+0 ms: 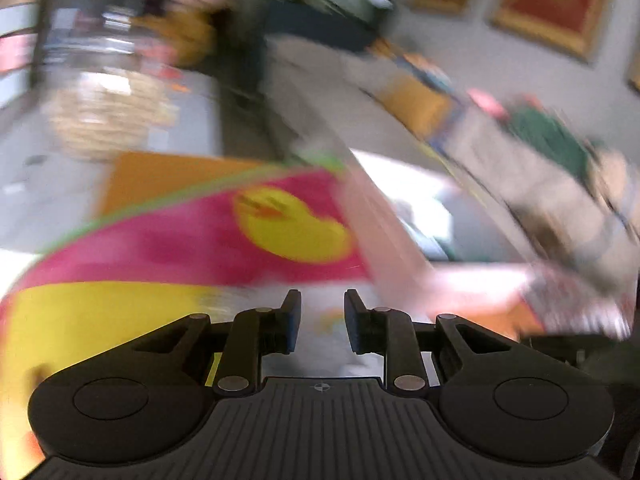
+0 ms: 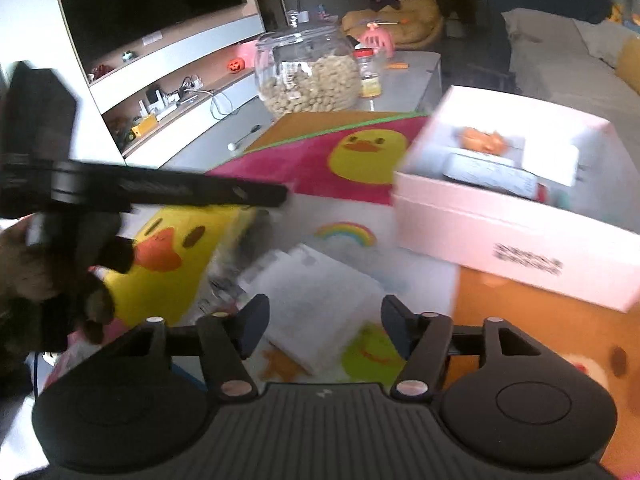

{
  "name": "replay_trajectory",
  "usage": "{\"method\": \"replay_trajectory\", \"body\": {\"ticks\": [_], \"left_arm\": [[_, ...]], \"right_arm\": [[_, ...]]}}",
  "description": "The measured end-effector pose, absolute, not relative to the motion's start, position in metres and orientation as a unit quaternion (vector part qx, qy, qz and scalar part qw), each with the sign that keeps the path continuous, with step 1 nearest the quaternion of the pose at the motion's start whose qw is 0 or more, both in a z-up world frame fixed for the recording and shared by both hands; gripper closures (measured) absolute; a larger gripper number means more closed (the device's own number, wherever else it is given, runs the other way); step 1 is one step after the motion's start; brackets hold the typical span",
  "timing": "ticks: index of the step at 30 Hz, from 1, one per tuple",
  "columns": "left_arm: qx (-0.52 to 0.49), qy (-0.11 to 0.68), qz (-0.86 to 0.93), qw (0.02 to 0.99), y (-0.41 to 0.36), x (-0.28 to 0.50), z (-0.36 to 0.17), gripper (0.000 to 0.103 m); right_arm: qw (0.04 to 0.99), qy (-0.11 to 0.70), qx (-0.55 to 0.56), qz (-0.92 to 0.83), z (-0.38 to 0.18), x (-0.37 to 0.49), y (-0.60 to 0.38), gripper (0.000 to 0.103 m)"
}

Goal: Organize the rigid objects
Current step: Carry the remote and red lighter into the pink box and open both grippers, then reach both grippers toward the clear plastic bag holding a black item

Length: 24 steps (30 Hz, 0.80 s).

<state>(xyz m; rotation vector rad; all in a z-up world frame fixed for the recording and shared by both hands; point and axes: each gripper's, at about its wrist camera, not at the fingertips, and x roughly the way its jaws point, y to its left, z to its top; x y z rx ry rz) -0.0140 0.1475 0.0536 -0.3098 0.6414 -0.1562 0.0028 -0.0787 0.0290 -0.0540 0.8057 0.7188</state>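
The white flat box (image 2: 320, 300), which I take as the task's thing, lies on the duck-print mat (image 2: 328, 156) directly ahead of my right gripper (image 2: 324, 330). Its long axis appears to run diagonally, from near the left jaw down toward the lower right, but blur keeps me from being sure. The right jaws stand wide, one either side of the box, with nothing pressed between them. The open pink box (image 2: 516, 216), already holding items, sits just beyond and to the right on the bench (image 2: 404, 80). I judge it the destination.

My left gripper (image 1: 322, 322) shows narrow jaws with a clear gap and nothing held. Its view is heavily smeared, showing only the mat (image 1: 192, 232) and the pink box's wall (image 1: 380, 220). In the right view it crosses at the left as a dark bar (image 2: 168, 190). A glass jar (image 2: 310, 76) stands behind. The right hand is nearer, so I would rotate it to span the box's short side.
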Motion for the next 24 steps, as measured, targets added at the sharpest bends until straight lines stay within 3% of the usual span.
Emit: {"method": "replay_trajectory", "body": {"ticks": [4,11,19,24], "left_arm": [[-0.190,0.325,0.006,0.927,0.174,-0.033,0.050,0.076],[-0.230,0.367,-0.030,0.901,0.161,-0.034,0.018,0.076],[-0.194,0.336,-0.062,0.920,0.129,-0.014,0.024,0.075],[-0.110,0.356,-0.059,0.926,0.111,-0.017,0.020,0.070]], "right_arm": [[0.854,0.385,-0.023,0.348,0.026,0.016,-0.055,0.035],[0.864,0.352,-0.073,0.353,0.023,-0.003,-0.068,0.036],[0.882,0.361,-0.079,0.291,0.013,-0.016,-0.113,0.039],[0.877,0.337,-0.067,0.336,0.030,-0.012,-0.107,0.038]]}}
